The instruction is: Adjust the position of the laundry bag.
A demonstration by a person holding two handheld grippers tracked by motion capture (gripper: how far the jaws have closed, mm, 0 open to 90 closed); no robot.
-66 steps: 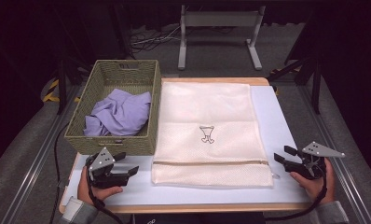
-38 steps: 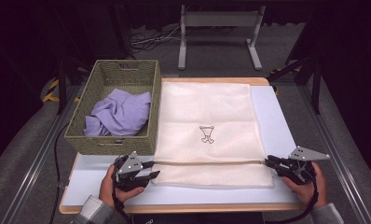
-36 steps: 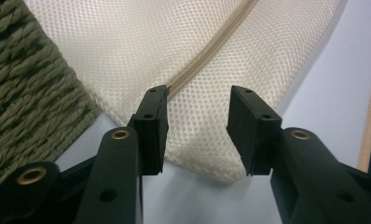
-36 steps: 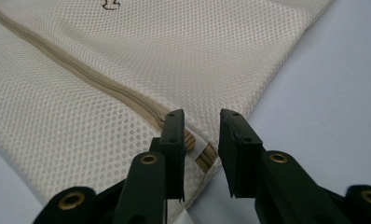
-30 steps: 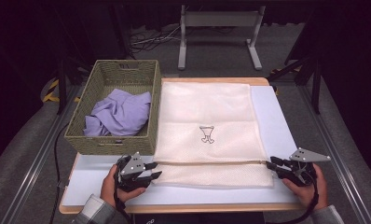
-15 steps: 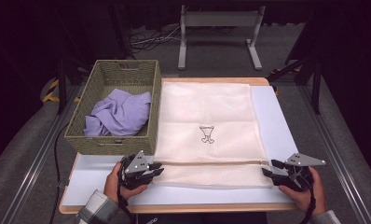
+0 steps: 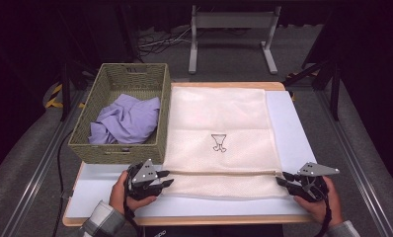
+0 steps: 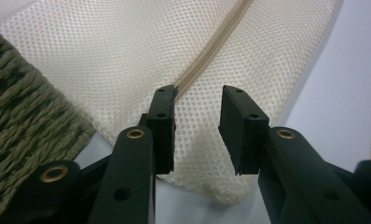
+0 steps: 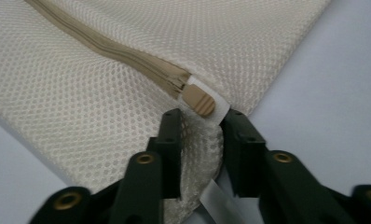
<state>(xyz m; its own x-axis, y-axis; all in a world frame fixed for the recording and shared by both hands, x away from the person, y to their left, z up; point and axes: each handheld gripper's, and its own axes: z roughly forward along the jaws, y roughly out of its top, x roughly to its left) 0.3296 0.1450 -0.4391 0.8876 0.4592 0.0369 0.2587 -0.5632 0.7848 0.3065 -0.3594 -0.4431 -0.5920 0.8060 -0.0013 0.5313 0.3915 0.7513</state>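
Both grippers nearer mesh bag (image 7: 224, 138), no legible writing

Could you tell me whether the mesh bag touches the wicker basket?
Cannot tell: in the high view the mesh bag meets the wicker basket, without plain contact or gap.

Mesh bag (image 8: 127, 56): cut off by the top edge in the left gripper view, and part of its near corner is hidden behind the black jaws.
Zipper (image 9: 104, 49): cut off at the top left edge in the right gripper view.
White label (image 9: 218, 200): blurred, partly hidden between the jaws, and no words can be read on it.
Small drawing on the bag (image 7: 218, 142): too small for its shape to be told.
Purple cloth (image 7: 128, 120): partly hidden by the wall of the basket (image 7: 116, 154).
Person's arms: cut off by the bottom edge in the high view.
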